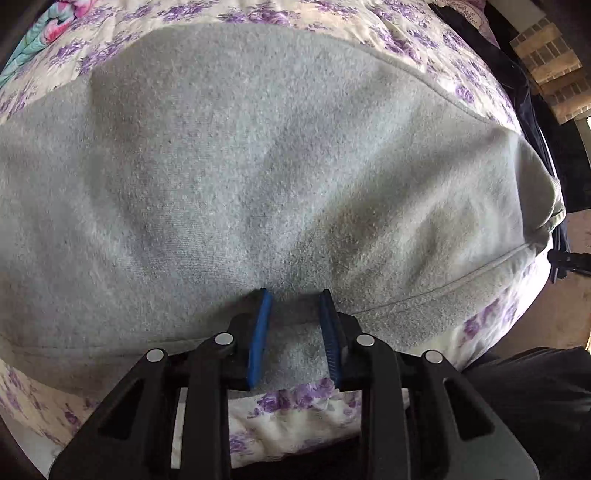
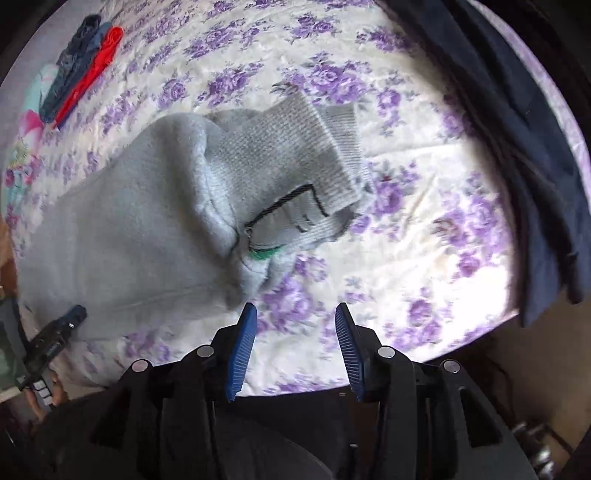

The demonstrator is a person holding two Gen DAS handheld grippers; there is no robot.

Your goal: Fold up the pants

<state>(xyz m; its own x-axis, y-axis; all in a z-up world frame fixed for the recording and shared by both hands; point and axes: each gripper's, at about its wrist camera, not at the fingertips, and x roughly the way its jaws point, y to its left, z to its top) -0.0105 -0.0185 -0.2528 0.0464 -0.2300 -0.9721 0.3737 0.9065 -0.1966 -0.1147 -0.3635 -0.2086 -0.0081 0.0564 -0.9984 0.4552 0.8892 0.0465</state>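
Observation:
The grey fleece pants [image 1: 258,166] lie spread on a bed with a purple-flowered sheet [image 1: 303,402]. My left gripper [image 1: 295,295] is open, its blue fingertips pressed on the near edge of the pants. In the right wrist view the pants [image 2: 129,229] lie at the left, with the ribbed waistband [image 2: 314,155] turned up and an inner label showing. My right gripper [image 2: 295,310] is open and empty above the bare sheet [image 2: 406,240], just right of the waistband end. The left gripper also shows in the right wrist view [image 2: 55,339].
A dark navy garment [image 2: 517,147] lies along the right edge of the bed. Red and blue folded clothes [image 2: 85,62] lie at the far left. A colourful blanket [image 1: 44,29] sits at the far left corner. The floor [image 1: 554,314] lies past the bed's right edge.

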